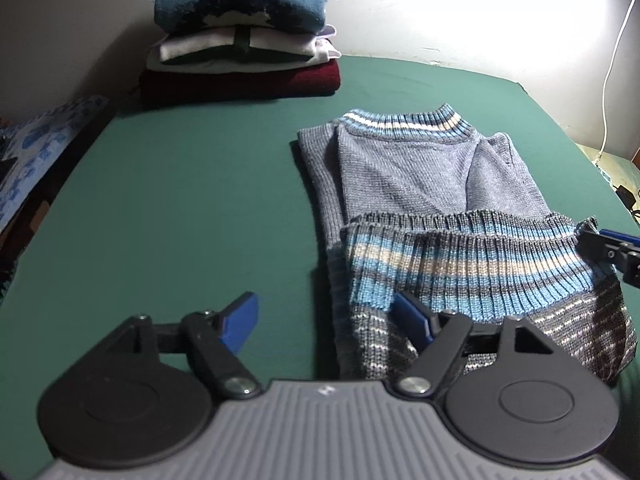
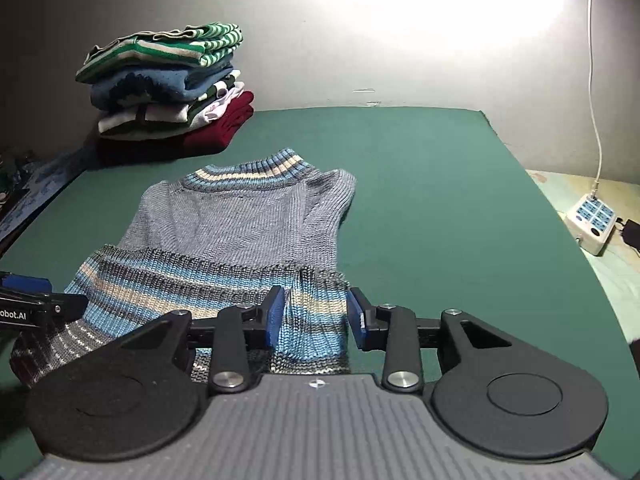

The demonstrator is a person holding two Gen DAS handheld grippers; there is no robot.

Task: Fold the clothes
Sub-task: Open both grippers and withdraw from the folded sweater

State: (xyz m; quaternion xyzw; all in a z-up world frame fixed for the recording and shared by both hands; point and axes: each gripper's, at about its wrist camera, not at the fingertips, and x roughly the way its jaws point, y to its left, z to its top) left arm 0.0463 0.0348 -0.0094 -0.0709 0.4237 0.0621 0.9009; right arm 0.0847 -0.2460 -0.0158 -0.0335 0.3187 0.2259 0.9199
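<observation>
The left gripper (image 1: pixel 326 320) fills the bottom of the frame, jaws wide apart, its right pad at the sweater's (image 1: pixel 420 184) striped hem, which is folded up over the grey body. A stack of folded clothes (image 1: pixel 240 32) sits upper left on the green surface (image 1: pixel 180 200).

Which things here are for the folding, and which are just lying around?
For the folding: grey striped sweater, stack of folded clothes, green table cover, left gripper, right gripper.

Just lying around: power strip, white cable, blue patterned cloth.
</observation>
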